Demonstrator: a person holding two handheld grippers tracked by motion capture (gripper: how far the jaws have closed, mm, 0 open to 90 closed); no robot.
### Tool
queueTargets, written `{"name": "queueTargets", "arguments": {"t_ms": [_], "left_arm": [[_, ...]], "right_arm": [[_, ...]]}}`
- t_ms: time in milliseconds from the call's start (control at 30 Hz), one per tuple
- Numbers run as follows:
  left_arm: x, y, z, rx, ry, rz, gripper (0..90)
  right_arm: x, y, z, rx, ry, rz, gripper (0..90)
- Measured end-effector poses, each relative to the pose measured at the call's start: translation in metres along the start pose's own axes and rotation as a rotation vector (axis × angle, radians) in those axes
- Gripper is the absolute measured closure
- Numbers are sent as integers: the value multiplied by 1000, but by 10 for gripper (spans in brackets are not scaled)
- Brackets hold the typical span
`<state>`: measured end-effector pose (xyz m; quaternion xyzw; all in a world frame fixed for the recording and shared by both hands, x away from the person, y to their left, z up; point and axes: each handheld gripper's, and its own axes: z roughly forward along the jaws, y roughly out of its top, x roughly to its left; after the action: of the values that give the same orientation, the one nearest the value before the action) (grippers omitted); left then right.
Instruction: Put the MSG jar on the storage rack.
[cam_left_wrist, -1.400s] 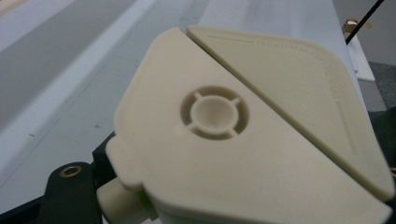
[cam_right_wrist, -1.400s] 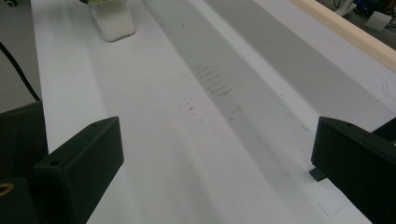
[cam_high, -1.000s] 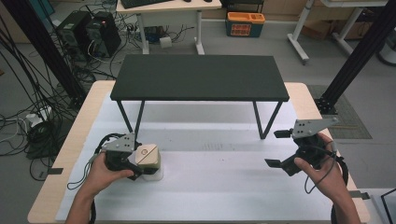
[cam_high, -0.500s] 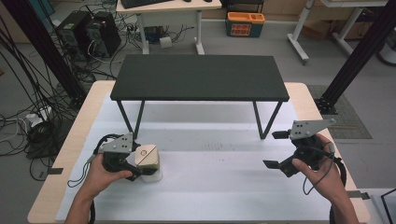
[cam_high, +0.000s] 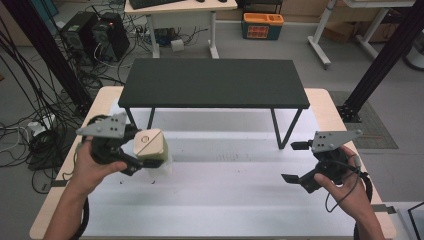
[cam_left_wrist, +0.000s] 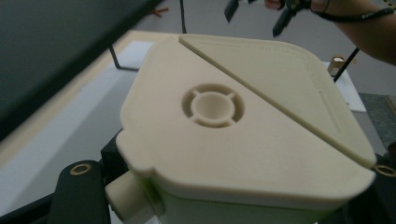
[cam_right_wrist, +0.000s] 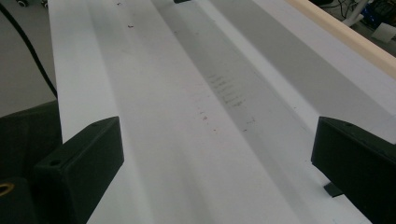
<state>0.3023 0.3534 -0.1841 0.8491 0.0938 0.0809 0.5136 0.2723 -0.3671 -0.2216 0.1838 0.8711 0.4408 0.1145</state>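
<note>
A cream lidded container (cam_high: 149, 144) with a pale translucent body sits between the jaws of my left gripper (cam_high: 143, 156), which is shut on its sides and holds it above the white mat (cam_high: 225, 200) at the left. In the left gripper view the lid (cam_left_wrist: 243, 126) is close up, with a round ribbed socket in its middle and a diagonal seam across it. Over the mat's right side, my right gripper (cam_high: 289, 162) stands open with nothing between its fingers (cam_right_wrist: 79, 163), only bare mat (cam_right_wrist: 201, 116).
A low black shelf on thin metal legs (cam_high: 215, 82) spans the far half of the table. The wooden table edge (cam_high: 330, 107) frames the mat. Beyond the table lie cables, computer towers (cam_high: 95, 35) and an orange box (cam_high: 262, 22) on the floor.
My left gripper has raised the container off the mat and slightly away from the person. The right gripper has hardly moved.
</note>
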Motion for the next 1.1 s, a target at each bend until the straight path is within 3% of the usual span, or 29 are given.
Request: {"name": "queueTargets", "arguments": {"t_ms": [100, 200, 333, 500, 633, 700, 800, 1000, 1100], "left_arm": [[5, 27, -8, -19, 10, 5, 286], [19, 52, -14, -53, -9, -12, 286], [29, 88, -17, -52, 22, -1, 287], [45, 126, -16, -58, 34, 16, 287], [61, 150, -4, -75, 54, 21, 288], [65, 157, 5, -76, 83, 21, 288], [78, 160, 19, -89, 86, 5, 288], [111, 147, 52, -120, 85, -45, 288], [121, 146, 64, -92, 103, -66, 288]], "right_arm": [[1, 0, -1, -5, 3, -1, 25], [2, 0, -2, -7, 6, -4, 25], [3, 3, -6, -4, 8, -14, 25], [5, 4, -10, -8, 2, -16, 25], [5, 3, -12, -6, 1, -15, 26], [6, 2, -13, -7, 0, -12, 26], [8, 0, -13, -2, 4, -14, 27], [8, -5, -15, 2, -6, -3, 27], [6, -8, -15, -7, -7, 1, 28]]}}
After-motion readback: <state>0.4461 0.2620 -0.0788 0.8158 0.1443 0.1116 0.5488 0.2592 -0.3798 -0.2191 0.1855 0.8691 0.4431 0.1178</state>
